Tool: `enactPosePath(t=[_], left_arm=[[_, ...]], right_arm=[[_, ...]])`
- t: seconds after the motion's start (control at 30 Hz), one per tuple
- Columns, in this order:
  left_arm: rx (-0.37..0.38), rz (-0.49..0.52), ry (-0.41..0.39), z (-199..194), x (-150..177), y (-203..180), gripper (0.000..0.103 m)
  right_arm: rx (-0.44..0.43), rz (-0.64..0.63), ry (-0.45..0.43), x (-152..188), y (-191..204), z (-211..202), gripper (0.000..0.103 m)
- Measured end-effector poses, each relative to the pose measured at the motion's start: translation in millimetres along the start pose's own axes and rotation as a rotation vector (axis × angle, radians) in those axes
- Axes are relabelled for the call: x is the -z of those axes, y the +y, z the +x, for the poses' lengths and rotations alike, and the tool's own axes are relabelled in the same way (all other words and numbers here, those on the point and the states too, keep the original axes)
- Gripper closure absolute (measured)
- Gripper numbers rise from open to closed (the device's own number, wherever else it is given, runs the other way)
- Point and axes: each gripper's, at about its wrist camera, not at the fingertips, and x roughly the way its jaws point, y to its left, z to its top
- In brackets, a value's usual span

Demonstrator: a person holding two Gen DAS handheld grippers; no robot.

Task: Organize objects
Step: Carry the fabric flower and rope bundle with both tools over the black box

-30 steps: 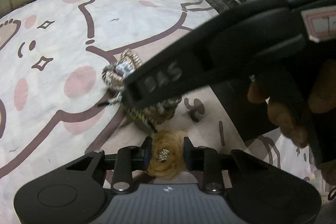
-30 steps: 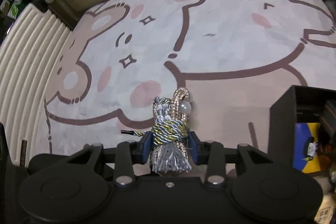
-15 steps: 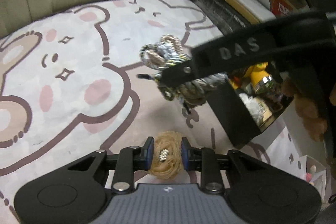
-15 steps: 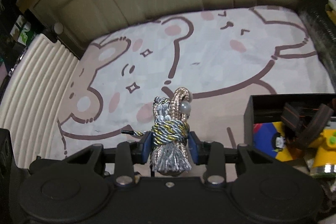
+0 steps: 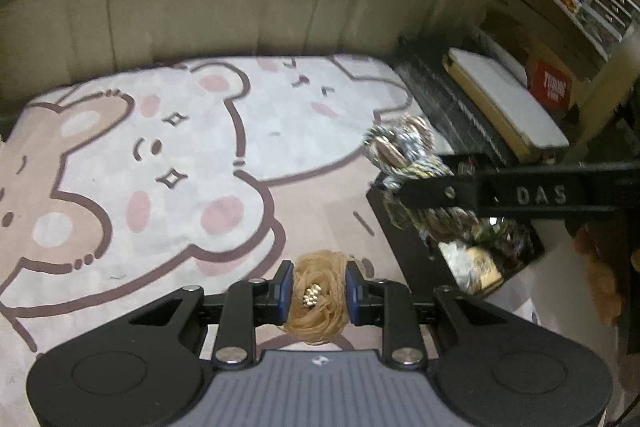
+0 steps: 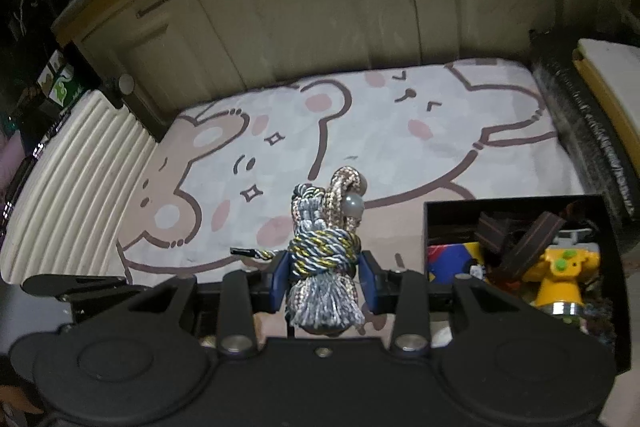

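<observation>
My left claw [image 5: 316,293] is clenched on a tan fabric flower [image 5: 318,297], its blue pads pressing both sides of the bloom, with the bear-print rug [image 5: 180,163] well below. My right claw [image 6: 325,281] is clamped around a knotted bundle of cord [image 6: 324,247], grey, gold and beige strands with a pale bead near the top loop. In the left view that same bundle hangs just over the near edge of the black box [image 5: 404,247].

I judge the step in hand to be dropping both pieces into that box. To do it well I would bring the cord fully over the opening before letting go, since its loose tail could catch on the rim. The flower is soft, so I would release it low rather than from height.

The box [image 6: 426,227] already looks crowded: a yellow toy with green dots [image 6: 560,275], dark brown straps [image 6: 516,243], a blue and yellow item [image 6: 452,259]. The clearest room seems to be along the near wall.
</observation>
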Motion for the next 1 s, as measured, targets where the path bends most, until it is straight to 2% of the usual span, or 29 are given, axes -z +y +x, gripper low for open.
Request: enactPosePath(t=[0.27, 0.37, 0.7, 1.0], left_arm=[[-0.038, -0.044, -0.104, -27.8, -7.8, 4.1, 0.075], [-0.028, -0.073, -0.126, -32.2, -10.6, 6.3, 0.075], [0.01, -0.089, -0.164, -28.9, -18.0, -7.1, 0.075], [0.059, -0.036, -0.177, -11.0, -26.0, -38.6, 0.075]], right_arm=[[0.0, -0.011, -0.063, 2.2, -5.0, -22.5, 0.065], [-0.011, -0.002, -0.083, 1.5, -9.6, -29.9, 0.065], [0.028, 0.004, -0.114, 4.6, -30.8, -44.4, 0.065], [0.071, 0.056, -0.142, 10.3, -65.4, -59.6, 0.065]])
